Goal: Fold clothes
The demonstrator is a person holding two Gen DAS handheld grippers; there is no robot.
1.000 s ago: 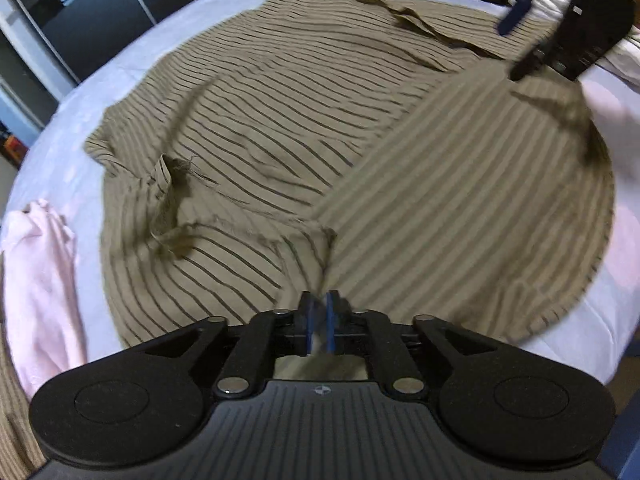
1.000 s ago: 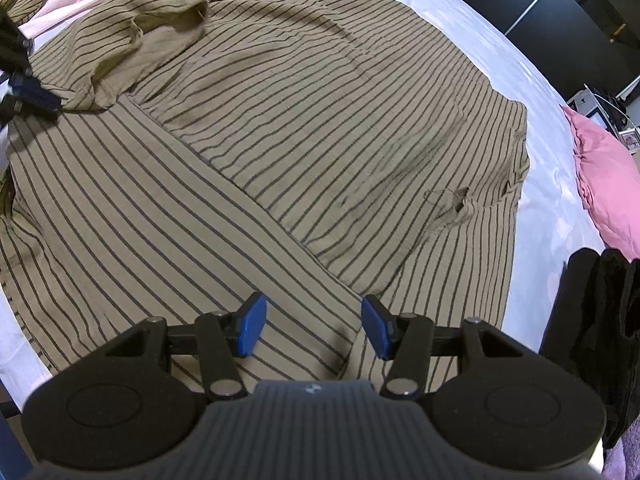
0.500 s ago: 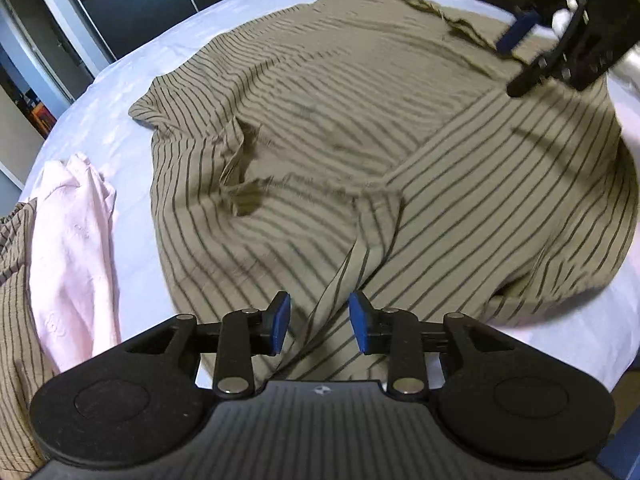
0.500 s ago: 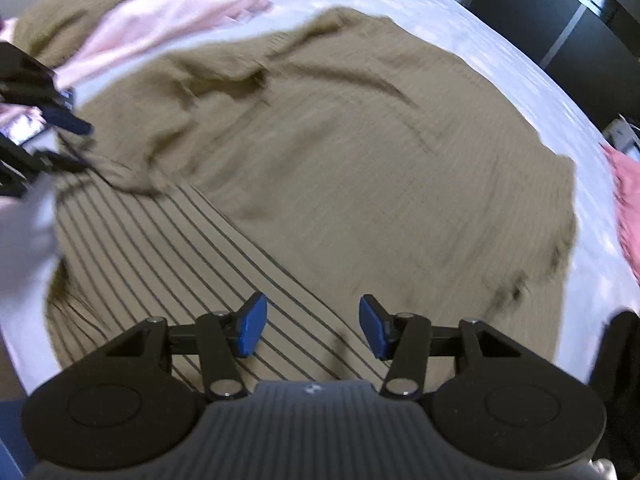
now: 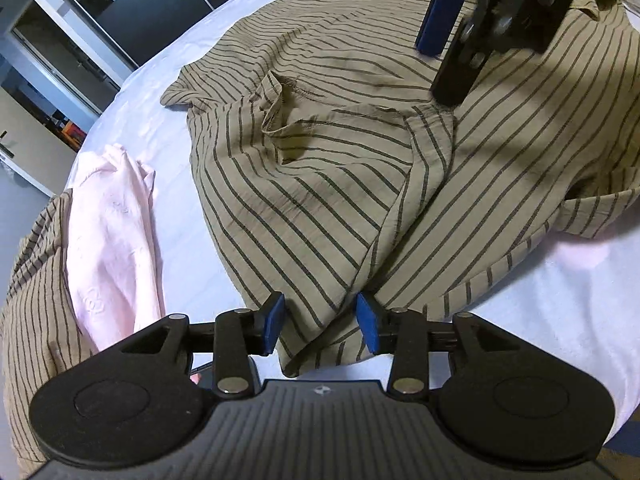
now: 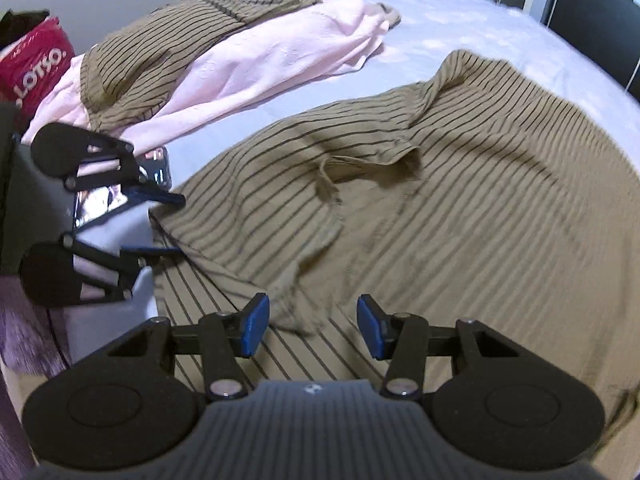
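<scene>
Shirt (image 5: 320,208) flat, collar toward pillows

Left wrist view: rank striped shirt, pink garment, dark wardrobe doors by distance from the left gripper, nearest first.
1. Striped shirt: hem lies between the opening jaws of the left gripper, unpinched.
2. Pink garment: on the bed, left of the shirt.
3. Dark wardrobe doors: upper left, beyond the bed.

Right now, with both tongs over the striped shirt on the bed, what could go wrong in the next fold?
1. The left tongs are opening, with the striped shirt's hem between them; the fold may slump.
2. The bunched flap mid-shirt could get folded in as a crease.
3. The pink garment lies close and might get dragged along.
</scene>
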